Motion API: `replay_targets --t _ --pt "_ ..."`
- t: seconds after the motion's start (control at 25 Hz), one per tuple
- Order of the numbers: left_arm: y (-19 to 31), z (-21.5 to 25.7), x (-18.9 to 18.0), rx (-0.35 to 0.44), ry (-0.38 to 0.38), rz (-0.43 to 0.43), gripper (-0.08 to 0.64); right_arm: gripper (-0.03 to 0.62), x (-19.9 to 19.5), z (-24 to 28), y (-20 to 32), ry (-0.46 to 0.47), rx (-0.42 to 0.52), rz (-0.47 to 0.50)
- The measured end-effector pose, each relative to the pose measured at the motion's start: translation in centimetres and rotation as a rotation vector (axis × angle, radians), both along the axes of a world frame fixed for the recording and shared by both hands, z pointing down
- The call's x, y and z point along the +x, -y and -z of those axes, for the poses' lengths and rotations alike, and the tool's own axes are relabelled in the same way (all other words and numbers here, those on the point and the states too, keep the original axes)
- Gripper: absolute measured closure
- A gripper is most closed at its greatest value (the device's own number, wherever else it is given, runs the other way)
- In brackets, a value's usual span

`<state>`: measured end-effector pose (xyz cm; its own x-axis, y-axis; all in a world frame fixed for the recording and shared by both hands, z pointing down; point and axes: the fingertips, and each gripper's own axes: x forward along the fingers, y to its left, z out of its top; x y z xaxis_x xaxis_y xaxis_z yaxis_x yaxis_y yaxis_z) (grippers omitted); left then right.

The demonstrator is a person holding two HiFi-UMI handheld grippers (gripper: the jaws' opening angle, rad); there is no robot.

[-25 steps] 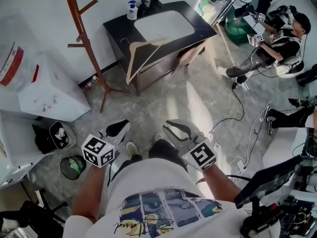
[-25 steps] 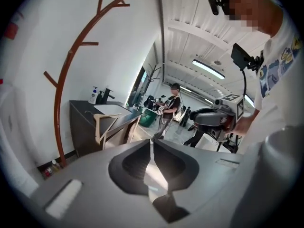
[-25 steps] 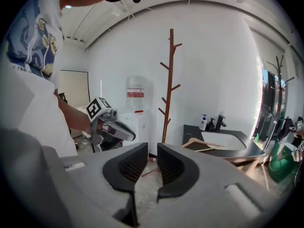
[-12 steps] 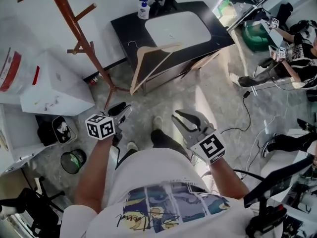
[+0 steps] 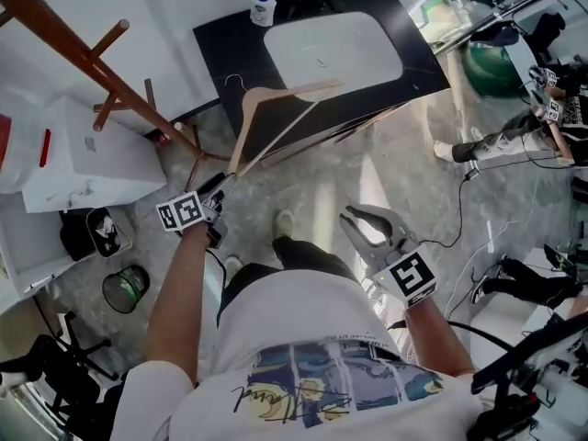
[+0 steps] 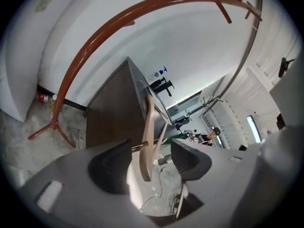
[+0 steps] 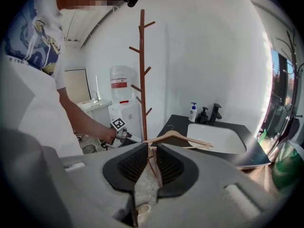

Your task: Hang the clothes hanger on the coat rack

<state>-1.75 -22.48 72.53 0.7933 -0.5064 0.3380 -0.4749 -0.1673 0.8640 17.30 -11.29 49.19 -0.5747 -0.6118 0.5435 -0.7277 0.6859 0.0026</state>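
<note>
At one o'clock, nearest, the right tool (image 5: 355,219) grips nothing, its jaws narrow. Toward eleven, the left tool (image 6: 151,145) has swung down to the low end of the hanger (image 5: 285,90), and its jaws have just been opening wide around it without pressing. That hanger leans off the counter (image 5: 230,42) at twelve, apart from the rack (image 5: 55,28) at ten, so a pickup looks close.

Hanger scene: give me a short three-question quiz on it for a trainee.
1. True or false: the wooden hanger hangs on the coat rack.
2. The left hand-held gripper is: A shut on the hanger; B open, hanger's end between its jaws; C shut on the rack.
3. The soap bottle stands beside the ____.
Key: 1 false, it lies on the counter; 2 B, its jaws have just been opening; 3 sink.
</note>
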Motion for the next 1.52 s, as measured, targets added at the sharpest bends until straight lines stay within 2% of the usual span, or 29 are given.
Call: replay_targets --t 0.24,0.32,0.44,0.56,0.84,1.08,1.52 --pt "1.9 -1.5 1.4 -0.053 -0.174 0.100 0.292 0.534 2.7 -1.1 1.9 -0.030 -0.034 0.005" --pt "2.3 -1.4 2.0 -0.071 -0.278 0.148 0.310 0.534 3.3 -1.3 2.3 -0.048 -0.044 0.019" --pt "2.8 -0.5 2.7 -0.092 -0.423 0.210 0.384 0.534 4.2 -2.1 2.5 -0.070 -0.055 0.029" --pt "3.1 0.7 3.2 -0.088 -0.491 0.222 0.487 0.534 4.7 -2.2 2.9 -0.089 -0.051 0.035" --pt "3.3 2.9 3.1 -0.024 -0.524 0.225 0.506 0.534 4.4 -2.8 3.3 -0.089 -0.055 0.057" --pt "2.8 5.8 1.9 0.074 -0.484 0.207 0.508 0.534 2.4 -2.9 3.1 -0.074 -0.047 0.081" --pt "-0.3 16.8 -2.5 0.250 -0.548 0.183 0.509 0.534 -3.6 -2.4 1.7 -0.021 -0.032 0.121"
